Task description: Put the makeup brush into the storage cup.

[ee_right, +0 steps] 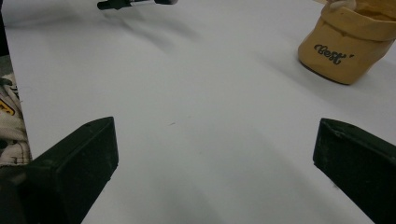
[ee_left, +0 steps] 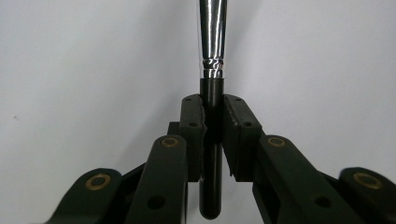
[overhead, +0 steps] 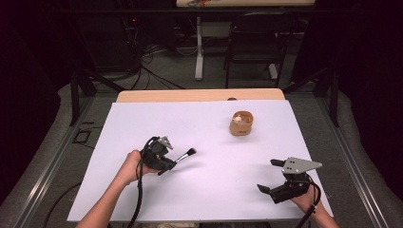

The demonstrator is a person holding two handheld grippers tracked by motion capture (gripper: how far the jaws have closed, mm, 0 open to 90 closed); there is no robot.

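A makeup brush [overhead: 185, 155] with a black handle, silver ferrule [ee_left: 213, 46] and dark bristles is held just above the white board [overhead: 199, 118] at centre left. My left gripper [overhead: 169, 166] [ee_left: 213, 116] is shut on its handle, bristles pointing right and away from it. The handle's end [ee_right: 112, 4] shows at the top of the right gripper view. My right gripper [overhead: 269, 175] [ee_right: 215, 135] hovers near the board's front right, open, with nothing between its jaws. A small tan pouch [overhead: 241, 123] [ee_right: 348, 51] marked "Best" stands upright at the back right of the board.
The white board lies on a wooden table [overhead: 199, 95] whose far edge shows behind it. Beyond the table stand a black chair [overhead: 254, 42] and a white table leg [overhead: 199, 47], with cables on the floor [overhead: 152, 71].
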